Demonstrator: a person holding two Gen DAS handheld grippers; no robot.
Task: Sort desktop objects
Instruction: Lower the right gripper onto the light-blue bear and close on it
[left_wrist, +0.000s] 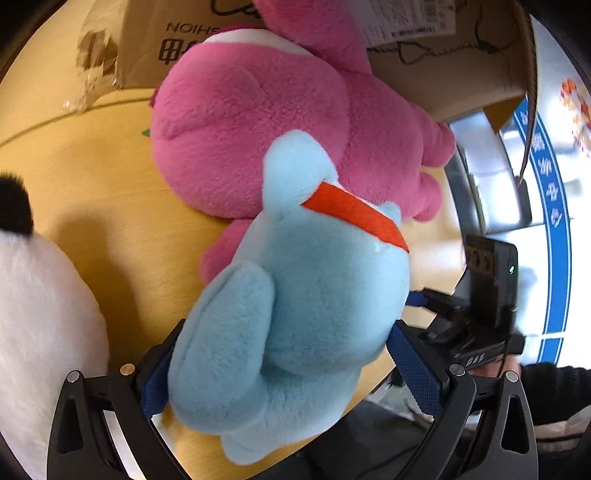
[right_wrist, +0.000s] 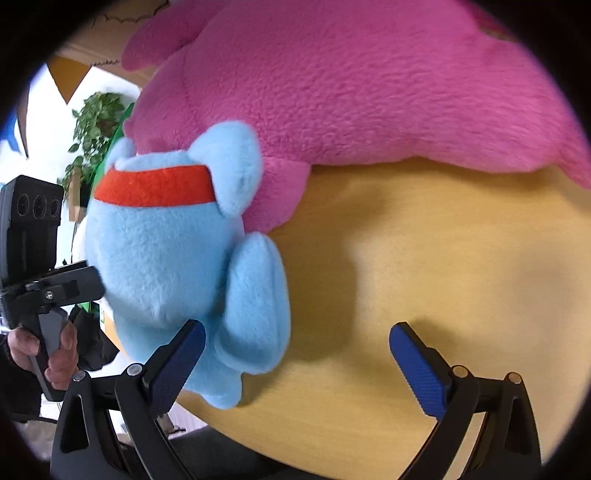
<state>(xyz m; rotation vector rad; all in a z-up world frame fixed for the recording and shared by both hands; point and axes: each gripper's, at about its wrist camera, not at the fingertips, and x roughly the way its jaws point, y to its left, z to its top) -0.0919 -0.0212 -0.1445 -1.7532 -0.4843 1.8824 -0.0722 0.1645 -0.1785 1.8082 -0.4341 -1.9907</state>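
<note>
Clamping the blue plush (left_wrist: 291, 295) between its two blue pads, the left gripper (left_wrist: 280, 365) holds the toy by its lower body, head pointing away from the camera. The plush's red headband (left_wrist: 354, 214) sits at its far end, and that end presses against the pink plush (left_wrist: 258, 122) just ahead. The pink plush lies on the yellow bench (left_wrist: 92, 192), with a cardboard box (left_wrist: 177, 40) right behind it, so there is no free room ahead of the left gripper. To its left, a white plush (left_wrist: 40, 325) with a black ear crowds the frame edge; between it and the blue plush runs a strip of bare bench. To the right and below, the bench's curved edge (left_wrist: 373, 391) passes under the held toy, with floor beyond.

The right gripper (right_wrist: 297, 360) stands wide apart, holding nothing. Its left pad (right_wrist: 177, 362) overlaps the blue plush's lower body in the view; whether it touches cannot be told. Its right pad hangs over bare bench. Ahead and to the right of this gripper the bench (right_wrist: 424, 258) lies open up to the pink plush (right_wrist: 351, 81), which fills the far side. The bench edge (right_wrist: 229, 432) curves close beneath the gripper on its left. Farther left, a hand (right_wrist: 44, 350) grips the other gripper's handle, with a potted plant (right_wrist: 96, 125) behind.
</note>
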